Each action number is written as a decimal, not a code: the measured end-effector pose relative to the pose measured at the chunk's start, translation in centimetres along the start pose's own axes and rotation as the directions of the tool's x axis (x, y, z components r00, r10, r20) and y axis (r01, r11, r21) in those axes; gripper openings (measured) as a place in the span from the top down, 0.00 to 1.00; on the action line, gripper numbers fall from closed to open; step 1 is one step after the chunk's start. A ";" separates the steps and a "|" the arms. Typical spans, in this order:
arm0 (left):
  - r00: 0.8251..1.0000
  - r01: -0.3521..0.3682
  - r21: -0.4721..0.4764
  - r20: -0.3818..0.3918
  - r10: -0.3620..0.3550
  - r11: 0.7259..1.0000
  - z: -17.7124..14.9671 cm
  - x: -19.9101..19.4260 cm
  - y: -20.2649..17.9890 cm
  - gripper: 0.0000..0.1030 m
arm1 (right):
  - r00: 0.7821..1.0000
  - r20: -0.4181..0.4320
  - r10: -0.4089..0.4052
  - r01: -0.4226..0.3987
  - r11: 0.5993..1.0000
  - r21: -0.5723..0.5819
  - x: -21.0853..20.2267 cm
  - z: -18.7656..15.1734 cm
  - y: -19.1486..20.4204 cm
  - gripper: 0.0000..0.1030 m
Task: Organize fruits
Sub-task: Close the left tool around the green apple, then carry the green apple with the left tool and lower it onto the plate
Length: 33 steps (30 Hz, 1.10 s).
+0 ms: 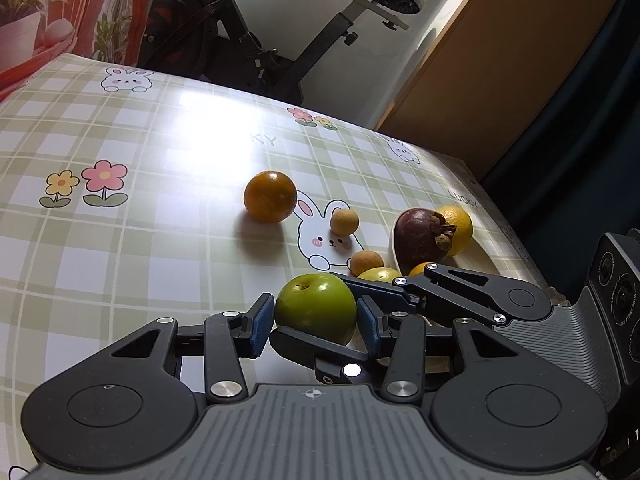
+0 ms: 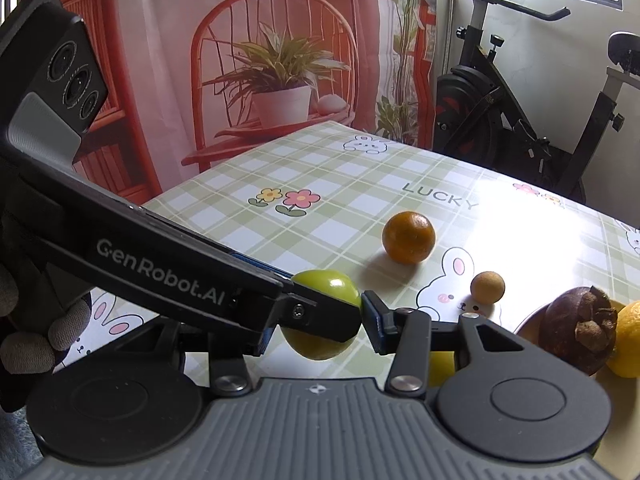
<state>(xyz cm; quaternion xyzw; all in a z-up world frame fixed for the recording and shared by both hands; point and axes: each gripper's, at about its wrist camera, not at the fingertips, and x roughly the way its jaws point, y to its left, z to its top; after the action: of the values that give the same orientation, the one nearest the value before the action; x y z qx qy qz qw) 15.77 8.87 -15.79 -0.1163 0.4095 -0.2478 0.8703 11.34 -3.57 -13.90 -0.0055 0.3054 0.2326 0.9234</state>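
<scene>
Nearest the left wrist camera, the left tool is clenched on the green apple, with a blue pad pressed against the fruit at its 9 o'clock and at its 3 o'clock. The right tool reaches in from 3 o'clock and brackets the same apple, one black finger passing under it and one behind it. In the right wrist view its pad at 3 o'clock touches the apple, but the opposite pad is hidden behind the left tool's body, so whether it grips cannot be told. A gloved hand holds the left tool at 9 o'clock in that view. The apple sits low over the checked table; whether it touches the cloth is unclear. Just beyond it, at 1 o'clock, a yellow fruit peeks out beside a small tan fruit. A second tan fruit lies farther on, over a printed rabbit. At 2 o'clock a white bowl holds a dark purple mangosteen, with a lemon touching it behind. At 11 o'clock, well apart from the rest, an orange stands alone. Past the table's far edge is an exercise bike.
</scene>
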 end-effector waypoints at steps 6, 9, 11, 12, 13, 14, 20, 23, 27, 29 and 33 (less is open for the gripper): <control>1.000 -0.021 0.045 0.015 0.021 0.999 0.5 -0.5 -2.9 0.54 | 0.998 0.065 -0.021 0.019 1.000 0.024 -2.8 -0.4 -1.0 0.54; 1.000 -0.023 0.067 0.002 0.023 0.998 0.8 0.3 -4.8 0.53 | 0.996 0.083 -0.040 0.035 0.998 0.056 -4.1 -1.1 -2.2 0.54; 1.000 -0.019 0.083 -0.012 0.021 0.996 0.8 0.9 -6.0 0.53 | 0.995 0.091 -0.050 0.044 0.996 0.075 -4.9 -1.6 -3.1 0.54; 1.000 -0.019 0.093 -0.019 0.021 0.996 0.9 1.2 -6.6 0.53 | 0.994 0.092 -0.053 0.045 0.995 0.085 -5.3 -1.8 -3.7 0.54; 0.999 -0.019 0.103 -0.025 0.021 0.995 0.9 1.5 -7.1 0.53 | 0.994 0.098 -0.056 0.046 0.994 0.100 -5.8 -2.1 -4.4 0.54; 0.999 -0.019 0.118 -0.031 0.023 0.993 0.9 2.0 -8.0 0.53 | 0.993 0.104 -0.059 0.048 0.993 0.112 -6.2 -2.4 -4.9 0.54; 0.997 -0.021 0.193 -0.075 0.036 0.981 1.3 4.5 -11.7 0.53 | 0.986 0.139 -0.094 0.065 0.977 0.201 -8.3 -4.2 -8.7 0.54; 0.995 -0.015 0.227 -0.092 0.036 0.974 1.8 5.9 -13.6 0.53 | 0.980 0.167 -0.107 0.062 0.965 0.255 -9.3 -5.2 -10.6 0.53; 0.992 -0.013 0.295 -0.113 0.048 0.955 2.2 7.8 -16.1 0.53 | 0.973 0.188 -0.137 0.069 0.942 0.327 -10.8 -6.4 -13.3 0.53; 0.990 -0.015 0.317 -0.129 0.058 0.948 2.2 8.8 -17.1 0.53 | 0.971 0.190 -0.146 0.071 0.932 0.357 -11.1 -7.0 -14.3 0.53; 0.988 -0.015 0.348 -0.140 0.068 0.937 2.5 10.4 -19.0 0.53 | 0.964 0.203 -0.170 0.077 0.915 0.396 -11.7 -7.9 -16.0 0.53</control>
<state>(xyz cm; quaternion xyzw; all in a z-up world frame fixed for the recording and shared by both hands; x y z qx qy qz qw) 16.92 -12.69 -13.32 0.0662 0.4263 -0.3055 0.8489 5.63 -24.03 -15.78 0.1839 0.2336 0.1079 0.9487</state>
